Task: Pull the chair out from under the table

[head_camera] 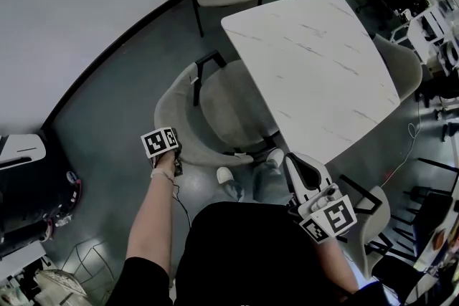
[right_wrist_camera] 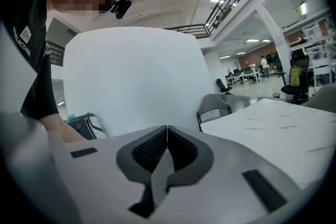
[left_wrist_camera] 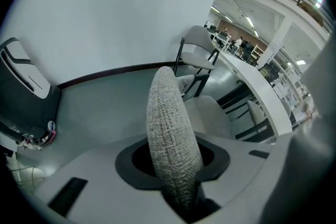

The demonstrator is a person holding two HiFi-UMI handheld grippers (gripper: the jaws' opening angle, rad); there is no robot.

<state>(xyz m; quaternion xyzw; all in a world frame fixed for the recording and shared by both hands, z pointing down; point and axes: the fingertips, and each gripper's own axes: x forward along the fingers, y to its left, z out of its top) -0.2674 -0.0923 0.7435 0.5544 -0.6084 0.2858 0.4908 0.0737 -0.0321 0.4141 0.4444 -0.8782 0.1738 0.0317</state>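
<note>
The grasp looks made and the pull itself is, by my reading, the step about to start. The grey fabric chair (head_camera: 215,111) stands at the near-left side of the table (head_camera: 308,61), its seat partly tucked beneath the table's edge and its curved backrest (left_wrist_camera: 170,134) facing away from the table toward the person. The left gripper (head_camera: 174,156) points steeply down onto the top rim of that backrest, on the side farthest from the table. In the left gripper view the woven rim runs straight between the jaws, which sit narrowly closed on it, so the chair appears to be held. The right gripper (head_camera: 295,163) hovers just off the table's near corner, roughly level, its jaws pressed together with nothing between them; it takes no part in the grip. The next move calls for drawing the left gripper back, away from the table, keeping the jaws firm on the padded rim, since the soft fabric could slip. The pull should run straight out so the chair's legs clear the table, and the person's feet, close beside the chair, will need to give way.
</note>
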